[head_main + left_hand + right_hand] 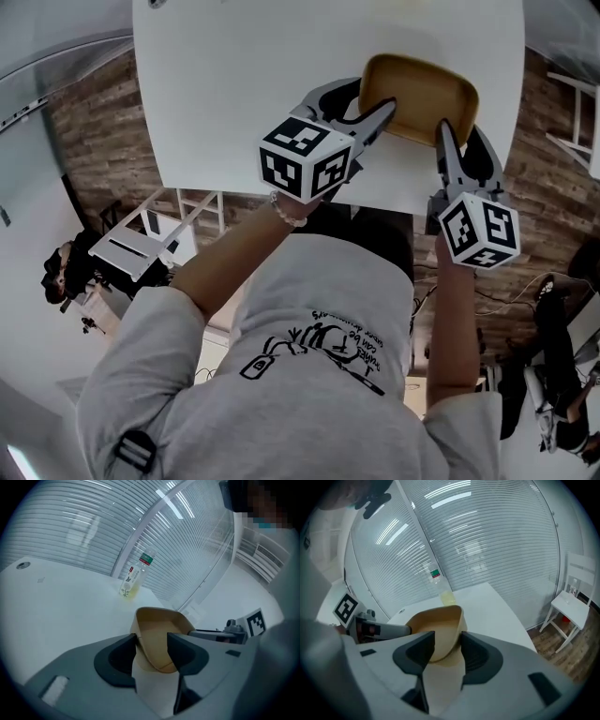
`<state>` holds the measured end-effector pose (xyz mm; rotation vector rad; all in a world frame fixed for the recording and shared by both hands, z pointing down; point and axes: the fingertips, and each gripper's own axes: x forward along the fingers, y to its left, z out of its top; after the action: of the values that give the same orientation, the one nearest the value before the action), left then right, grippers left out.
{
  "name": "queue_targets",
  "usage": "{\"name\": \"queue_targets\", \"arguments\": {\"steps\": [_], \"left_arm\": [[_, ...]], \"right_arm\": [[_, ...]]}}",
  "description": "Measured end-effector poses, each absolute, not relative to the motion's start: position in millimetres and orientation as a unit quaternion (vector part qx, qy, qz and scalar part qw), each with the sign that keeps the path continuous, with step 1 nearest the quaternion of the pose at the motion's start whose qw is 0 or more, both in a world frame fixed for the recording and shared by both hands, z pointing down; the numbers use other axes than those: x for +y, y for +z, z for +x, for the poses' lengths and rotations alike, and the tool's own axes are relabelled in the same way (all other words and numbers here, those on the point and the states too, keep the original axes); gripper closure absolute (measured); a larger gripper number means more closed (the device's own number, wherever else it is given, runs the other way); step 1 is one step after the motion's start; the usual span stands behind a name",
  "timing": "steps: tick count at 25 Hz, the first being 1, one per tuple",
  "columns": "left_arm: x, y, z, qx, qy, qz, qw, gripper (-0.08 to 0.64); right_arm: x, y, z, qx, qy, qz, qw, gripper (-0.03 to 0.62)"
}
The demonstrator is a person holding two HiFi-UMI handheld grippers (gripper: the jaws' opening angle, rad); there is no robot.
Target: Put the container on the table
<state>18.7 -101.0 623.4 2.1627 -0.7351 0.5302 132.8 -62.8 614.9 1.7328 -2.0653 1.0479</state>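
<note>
The container (pixel 417 94) is clenched by the left claw (pixel 382 112) and right claw (pixel 441 136) over the desk (pixel 234 84) (upper centre); level lowering, then release, is judged due next

Both my arms reach forward, elbows bent. My left gripper (pixel 370 98) slants in from the left, fingers (pixel 185 654) straddling the container (pixel 417 94) corner. My right gripper (pixel 459 133) points straight ahead, fingers (pixel 477 657) pinching the opposite near corner.
</note>
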Motion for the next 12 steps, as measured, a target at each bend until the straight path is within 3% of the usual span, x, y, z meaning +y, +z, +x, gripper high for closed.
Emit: {"name": "queue_targets", "arguments": {"steps": [12], "left_arm": [[-104.8, 653.1, 16.4, -0.298, 0.223, 0.846, 0.382, 0.362]], "right_arm": [[-61.9, 646.3, 127.8, -0.709, 0.369, 0.587, 0.128, 0.423]]}}
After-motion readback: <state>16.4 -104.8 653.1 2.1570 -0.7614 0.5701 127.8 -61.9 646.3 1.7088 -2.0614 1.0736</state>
